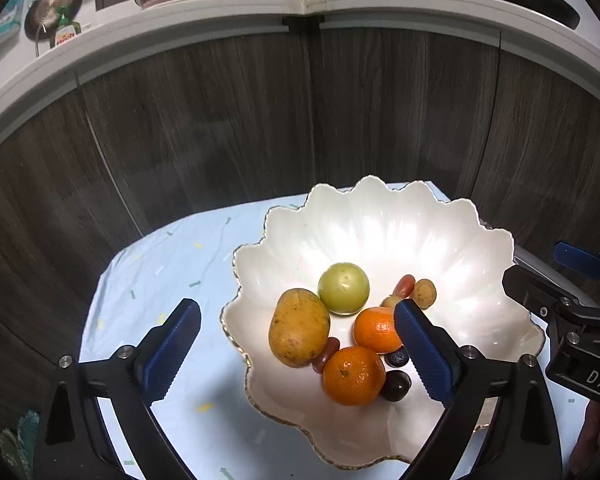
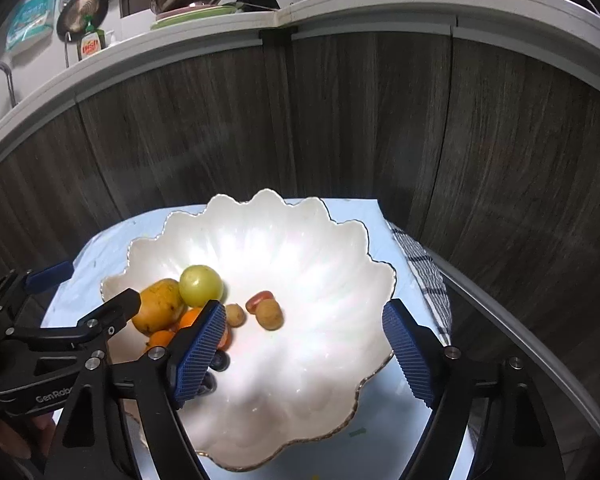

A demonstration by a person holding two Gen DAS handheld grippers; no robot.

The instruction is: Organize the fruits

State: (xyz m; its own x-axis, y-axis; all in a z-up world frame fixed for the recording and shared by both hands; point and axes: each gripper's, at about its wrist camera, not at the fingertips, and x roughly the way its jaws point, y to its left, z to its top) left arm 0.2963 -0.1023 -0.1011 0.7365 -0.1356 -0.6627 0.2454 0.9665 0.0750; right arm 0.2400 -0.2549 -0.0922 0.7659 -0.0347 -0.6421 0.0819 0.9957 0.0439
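1. Your left gripper (image 1: 296, 354) hangs over the near rim of the scalloped white bowl (image 1: 440, 224), jaws spread wide, nothing between the pads.
2. Your right gripper (image 2: 304, 354) is also spread, empty, above the bowl's bare middle.
3. Fruit lies in the bowl: a mango (image 1: 299, 327), a green round fruit (image 1: 343, 288), two oranges (image 1: 354, 375) touching each other, small reddish and brownish pieces beside them, dark berries near the closer orange.
4. Bowl sits on a pale blue cloth (image 1: 180, 264).
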